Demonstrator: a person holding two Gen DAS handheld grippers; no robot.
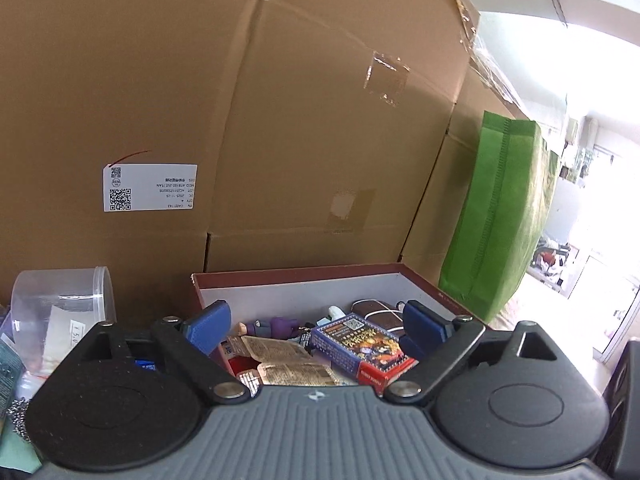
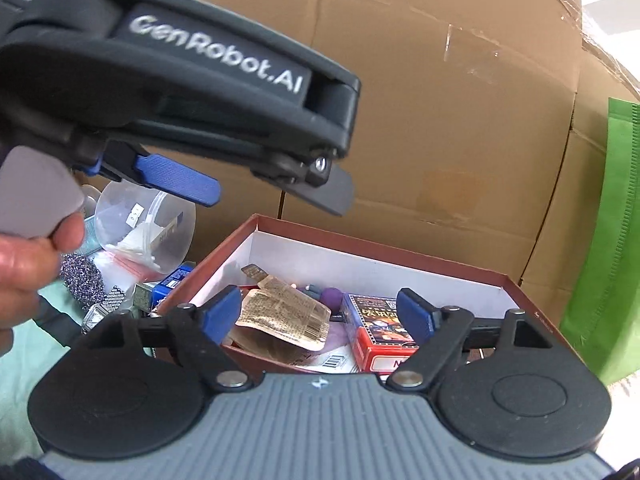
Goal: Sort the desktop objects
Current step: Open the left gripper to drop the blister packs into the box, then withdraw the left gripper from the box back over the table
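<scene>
Nearest my right lens sit the right tongs (image 2: 318, 314), blue pads spread wide with nothing between them, poised over the near rim of the red-walled box (image 2: 400, 258). Inside it I see a crinkled tan sachet (image 2: 282, 314) towards the left pad, a purple toy (image 2: 331, 295) behind it, and a card pack (image 2: 380, 330) just inside the right pad. At ten o'clock the left tongs (image 2: 276, 188) cross my view above the box, gaping and empty, with the person's hand (image 2: 24, 276) on the grip at nine o'clock. From the left lens the left tongs (image 1: 318, 322) frame the same card pack (image 1: 362, 350) and sachet (image 1: 286, 360) below them. Outside the box at nine o'clock, a clear tub (image 1: 64, 308) stands on the worktop beside a metal scourer (image 2: 82, 278). Cardboard cartons (image 1: 280, 120) wall off twelve o'clock; a green bag (image 1: 500, 216) stands at three.
</scene>
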